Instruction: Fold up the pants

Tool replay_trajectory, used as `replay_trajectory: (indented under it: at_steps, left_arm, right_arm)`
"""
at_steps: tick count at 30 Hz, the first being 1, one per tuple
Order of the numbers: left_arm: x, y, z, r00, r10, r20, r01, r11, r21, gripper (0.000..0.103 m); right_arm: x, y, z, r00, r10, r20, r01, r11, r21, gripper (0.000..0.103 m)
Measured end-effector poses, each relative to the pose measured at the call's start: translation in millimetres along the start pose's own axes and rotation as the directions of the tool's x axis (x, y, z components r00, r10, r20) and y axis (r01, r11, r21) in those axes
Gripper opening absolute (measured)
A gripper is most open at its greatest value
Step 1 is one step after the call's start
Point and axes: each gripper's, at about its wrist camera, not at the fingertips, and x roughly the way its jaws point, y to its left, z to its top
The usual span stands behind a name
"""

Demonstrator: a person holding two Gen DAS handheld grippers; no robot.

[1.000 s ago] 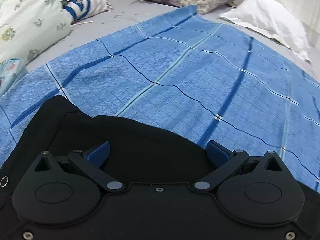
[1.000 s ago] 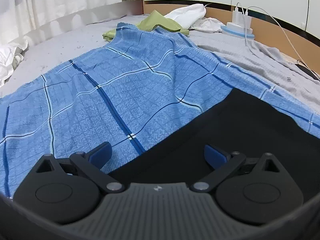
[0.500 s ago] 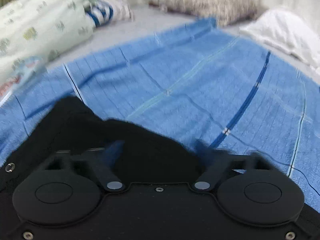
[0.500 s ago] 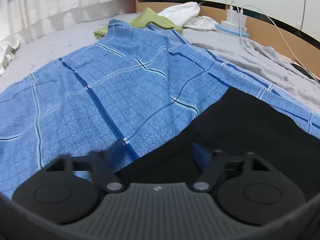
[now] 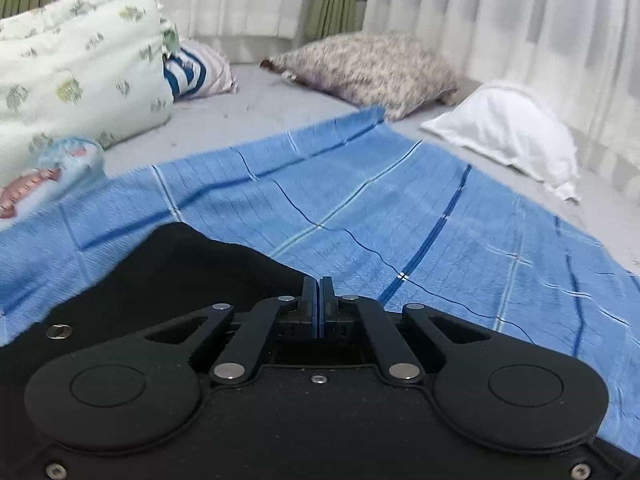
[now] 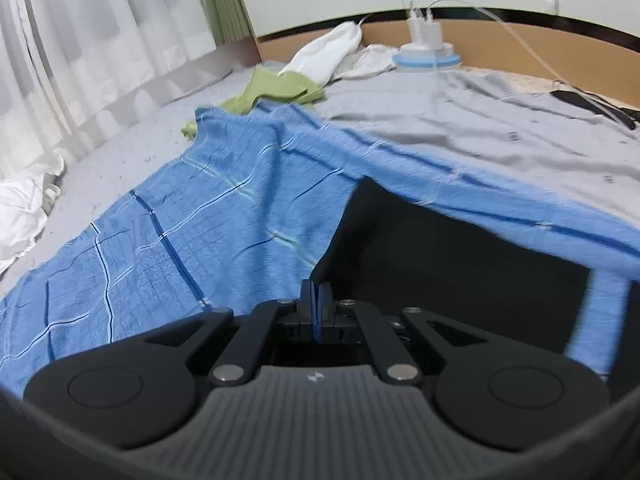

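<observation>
The black pants (image 5: 180, 272) lie on a blue checked blanket (image 5: 360, 200) on the bed. In the left wrist view my left gripper (image 5: 319, 286) is shut on the pants' near edge, with a metal button (image 5: 59, 331) at the left. In the right wrist view the pants (image 6: 460, 264) hang lifted from my right gripper (image 6: 317, 290), which is shut on their edge, above the blanket (image 6: 200, 220). The cloth pinched between the pads is mostly hidden by the fingers.
In the left wrist view there are a floral pillow (image 5: 72, 76), a patterned pillow (image 5: 368, 68) and a white pillow (image 5: 508, 128) at the bed's far side by curtains. In the right wrist view there are a green cloth (image 6: 276, 88), white clothes (image 6: 332, 52), a charger with cables (image 6: 426, 52) and a wooden headboard.
Both grippers have closed from open onto the pants' edge. Both have lifted and tilted, so more of the room shows and the pants have risen off the blanket on the right.
</observation>
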Motion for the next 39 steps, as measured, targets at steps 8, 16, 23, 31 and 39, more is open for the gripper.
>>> replay_trajectory:
  at_steps: [8, 16, 23, 31, 39]
  left_arm:
    - [-68.9, 51.0, -12.7, 0.995, -0.094, 0.016, 0.093, 0.994, 0.062, 0.002]
    - [-74.4, 62.0, -25.3, 0.995, -0.082, -0.061, 0.085, 0.995, 0.046, 0.002]
    - [-55.1, 57.1, -19.4, 0.996, -0.057, -0.071, 0.063, 0.995, 0.077, 0.002]
    - [-37.6, 57.1, -17.3, 0.997, -0.046, -0.057, 0.051, 0.995, 0.082, 0.001]
    - [-42.6, 65.0, -8.5, 0.992, -0.111, -0.053, 0.116, 0.989, 0.094, 0.004]
  right_arm:
    - [-74.0, -82.8, -12.2, 0.997, -0.025, 0.079, 0.029, 0.998, -0.049, 0.002]
    - [-79.0, -114.8, -11.7, 0.984, 0.173, -0.033, -0.171, 0.983, 0.06, 0.065]
    - [-33.0, -51.6, -10.2, 0.99, 0.131, -0.057, -0.133, 0.991, -0.028, 0.08]
    - [39.1, -5.7, -6.7, 0.995, -0.042, -0.09, 0.035, 0.996, -0.086, 0.045]
    - [16.4, -30.1, -2.0, 0.997, -0.065, -0.044, 0.063, 0.997, -0.048, 0.003]
